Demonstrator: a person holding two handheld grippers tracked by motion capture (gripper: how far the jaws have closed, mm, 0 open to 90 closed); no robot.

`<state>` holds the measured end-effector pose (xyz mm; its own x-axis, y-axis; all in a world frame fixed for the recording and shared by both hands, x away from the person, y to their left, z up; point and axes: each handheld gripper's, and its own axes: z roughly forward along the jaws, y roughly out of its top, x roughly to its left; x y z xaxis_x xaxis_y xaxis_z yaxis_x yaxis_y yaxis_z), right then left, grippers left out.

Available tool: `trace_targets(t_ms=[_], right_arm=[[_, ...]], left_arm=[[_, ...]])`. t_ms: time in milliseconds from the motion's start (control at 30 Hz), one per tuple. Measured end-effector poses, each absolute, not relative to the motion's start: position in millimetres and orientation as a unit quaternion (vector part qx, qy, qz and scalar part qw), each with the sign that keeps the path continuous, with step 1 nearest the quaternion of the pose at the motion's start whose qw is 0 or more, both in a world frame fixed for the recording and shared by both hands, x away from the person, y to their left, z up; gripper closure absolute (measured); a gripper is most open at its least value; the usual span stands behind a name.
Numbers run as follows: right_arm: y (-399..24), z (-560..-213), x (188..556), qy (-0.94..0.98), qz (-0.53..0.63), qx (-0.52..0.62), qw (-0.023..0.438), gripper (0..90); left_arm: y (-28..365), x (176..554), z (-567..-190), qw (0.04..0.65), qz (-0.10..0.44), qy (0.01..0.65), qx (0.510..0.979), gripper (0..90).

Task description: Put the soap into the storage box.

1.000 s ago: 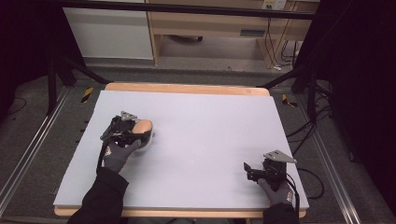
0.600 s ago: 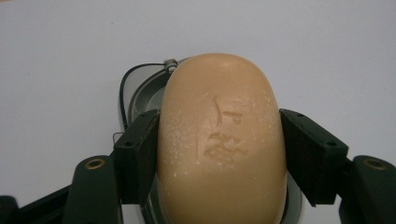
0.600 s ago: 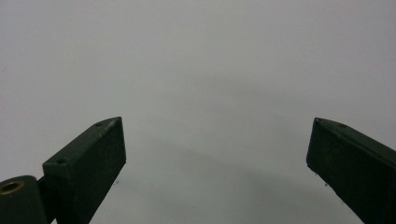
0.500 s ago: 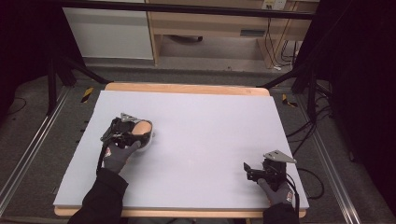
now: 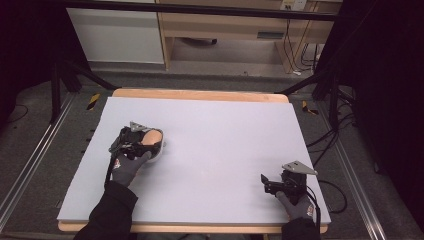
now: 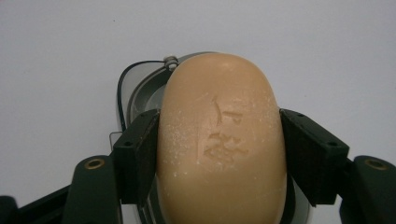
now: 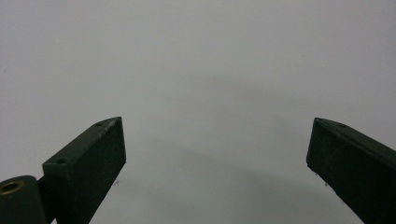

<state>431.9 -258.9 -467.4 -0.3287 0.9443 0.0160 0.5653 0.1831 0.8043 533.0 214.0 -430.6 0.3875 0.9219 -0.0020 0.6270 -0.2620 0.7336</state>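
Left gripper [image 6: 219, 154]: clamped on a tan soap bar [image 6: 219, 140], apparently over a grey soap dish [image 6: 140, 93], left side of the table [image 5: 225, 125].
Right gripper [image 7: 217, 154]: jaws apart, empty, near the table's right front corner.

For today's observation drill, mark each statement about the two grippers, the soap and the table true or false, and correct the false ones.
1. The left gripper grips a bar of soap by its sides. True.
2. The right gripper holds a sponge. False: it is open and holds nothing.
3. A soap dish lies under the soap. True.
4. The soap is bright blue. False: it is tan.
5. The right gripper is above the table. True.
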Motion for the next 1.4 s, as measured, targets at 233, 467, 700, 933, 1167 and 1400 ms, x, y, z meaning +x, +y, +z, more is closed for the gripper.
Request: trace_targets(t_ms=[233,467,700,933,1167,1400], right_arm=[[-258.8,-467.0,432.1,0.724,0.372,0.521,0.255,5.0],[-258.4,-467.8,432.7,0.726,0.369,0.522,0.255,5.0],[-258.1,-467.8,432.3,0.726,0.369,0.520,0.256,5.0],[-258.4,-468.0,432.6,0.727,0.368,0.520,0.256,5.0],[-258.0,-467.7,432.5,0.726,0.369,0.521,0.256,5.0],[-258.2,-467.9,432.7,0.725,0.368,0.522,0.257,5.0]], left_arm=[[214.0,534.0,-431.7,0.336,0.222,0.503,0.765,31.2],[212.0,532.2,-433.3,0.341,0.228,0.498,0.764,31.1],[211.4,532.0,-435.6,0.354,0.229,0.498,0.758,23.1],[212.1,532.0,-434.9,0.353,0.231,0.499,0.757,21.8],[212.5,530.8,-432.4,0.350,0.225,0.493,0.764,20.5],[216.9,522.5,-426.1,0.368,0.222,0.483,0.763,20.4]])
